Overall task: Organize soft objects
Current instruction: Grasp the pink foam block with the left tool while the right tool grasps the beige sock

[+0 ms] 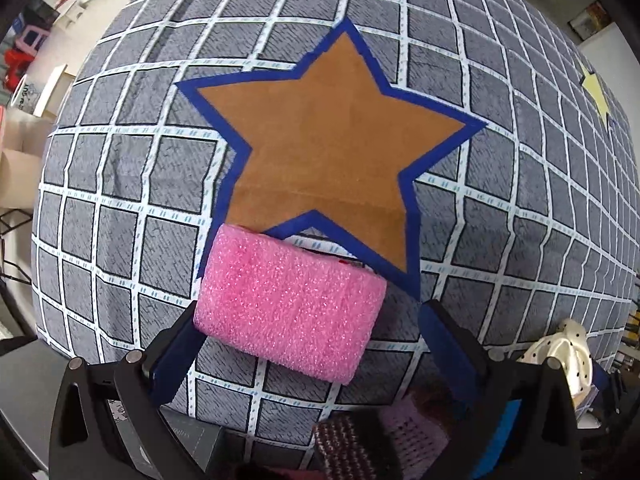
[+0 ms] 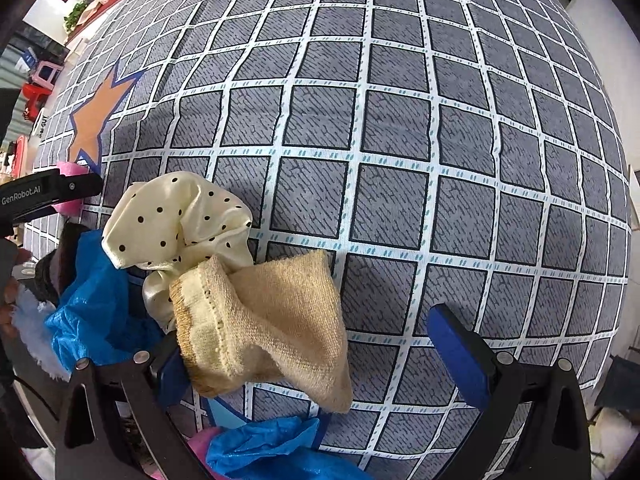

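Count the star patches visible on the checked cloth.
3: an orange star ahead of the left gripper, a yellow star at far right, a light-blue one partly hidden under the sock.

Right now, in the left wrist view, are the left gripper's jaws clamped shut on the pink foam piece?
No, the left gripper is open; the pink foam piece sits against one finger, the other stands clear.

both wrist views close, looking down; share checked cloth (image 1: 120, 168), orange star (image 2: 96, 120).
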Tool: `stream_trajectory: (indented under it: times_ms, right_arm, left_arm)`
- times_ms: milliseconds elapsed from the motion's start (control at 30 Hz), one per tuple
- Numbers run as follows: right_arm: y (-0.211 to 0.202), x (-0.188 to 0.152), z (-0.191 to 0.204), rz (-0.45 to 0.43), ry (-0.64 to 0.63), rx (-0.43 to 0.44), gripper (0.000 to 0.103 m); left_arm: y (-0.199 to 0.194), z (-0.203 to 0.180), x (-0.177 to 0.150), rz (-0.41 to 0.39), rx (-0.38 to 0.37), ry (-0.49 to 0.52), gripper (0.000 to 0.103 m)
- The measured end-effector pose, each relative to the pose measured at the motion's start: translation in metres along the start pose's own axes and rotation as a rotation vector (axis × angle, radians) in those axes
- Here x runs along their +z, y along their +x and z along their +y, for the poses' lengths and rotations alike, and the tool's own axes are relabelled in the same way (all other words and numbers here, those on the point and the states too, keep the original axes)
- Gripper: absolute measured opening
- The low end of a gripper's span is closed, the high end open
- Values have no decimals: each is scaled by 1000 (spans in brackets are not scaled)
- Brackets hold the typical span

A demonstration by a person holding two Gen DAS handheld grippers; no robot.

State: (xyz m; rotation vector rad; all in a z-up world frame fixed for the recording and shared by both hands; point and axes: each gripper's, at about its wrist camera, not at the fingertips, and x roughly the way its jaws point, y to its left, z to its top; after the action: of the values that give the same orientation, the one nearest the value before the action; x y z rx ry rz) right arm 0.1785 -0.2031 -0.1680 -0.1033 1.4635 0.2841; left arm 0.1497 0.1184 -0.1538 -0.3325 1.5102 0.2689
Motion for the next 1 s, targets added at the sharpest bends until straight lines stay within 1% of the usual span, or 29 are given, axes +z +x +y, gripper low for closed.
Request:
stream_trajectory:
  times_ms: [33, 67, 133, 167, 200, 233, 267, 300, 367, 433, 500, 533, 700, 867, 1000]
  right_arm:
    - [-1, -1, 1, 14, 2, 3, 103]
    - [-5, -1, 0, 23, 9, 9, 103]
    - [-7, -1, -2, 41, 22, 23, 99]
    - [-11, -1, -3, 34, 29, 32, 89]
    - [-15, 0, -4, 25, 29, 42, 72]
    - [-20, -1, -3, 15, 20, 60, 59]
    - [-25, 0, -1, 19, 11, 102, 42]
    - [-28, 0, 0, 22, 10, 107, 38]
    - [-37, 1, -1, 13, 19, 99, 33]
    - [-47, 0, -8, 4, 47, 116, 33]
    - [-55, 0, -15, 0, 60, 125, 33]
    - [-59, 0, -20, 16, 53, 130, 33]
    - [-74, -10, -42, 22, 92, 152, 33]
    - [-95, -25, -54, 17, 109, 177, 33]
    - [-112, -37, -60, 7, 127, 190, 33]
  left_arm:
    - [3, -2, 3, 9, 3, 1, 103]
    - [4, -5, 5, 7, -11, 16, 103]
    - [4, -13, 6, -30, 23, 36, 99]
    - [3, -19, 4, -58, 22, 57, 91]
    - [2, -24, 3, -75, 8, 72, 78]
    - [1, -28, 6, -85, -2, 82, 75]
    - [1, -32, 6, -94, 12, 92, 75]
    - [1, -36, 7, -113, 43, 107, 75]
    - [-2, -42, 8, -150, 56, 118, 75]
    - [-10, -44, 8, -176, 47, 116, 75]
    - [-20, -51, 8, -206, 59, 119, 75]
    - [-24, -52, 7, -215, 59, 121, 75]
    - [-53, -79, -5, -265, 61, 154, 75]
    - [-79, -109, -32, -284, 52, 199, 75]
    - [-87, -123, -52, -273, 34, 225, 75]
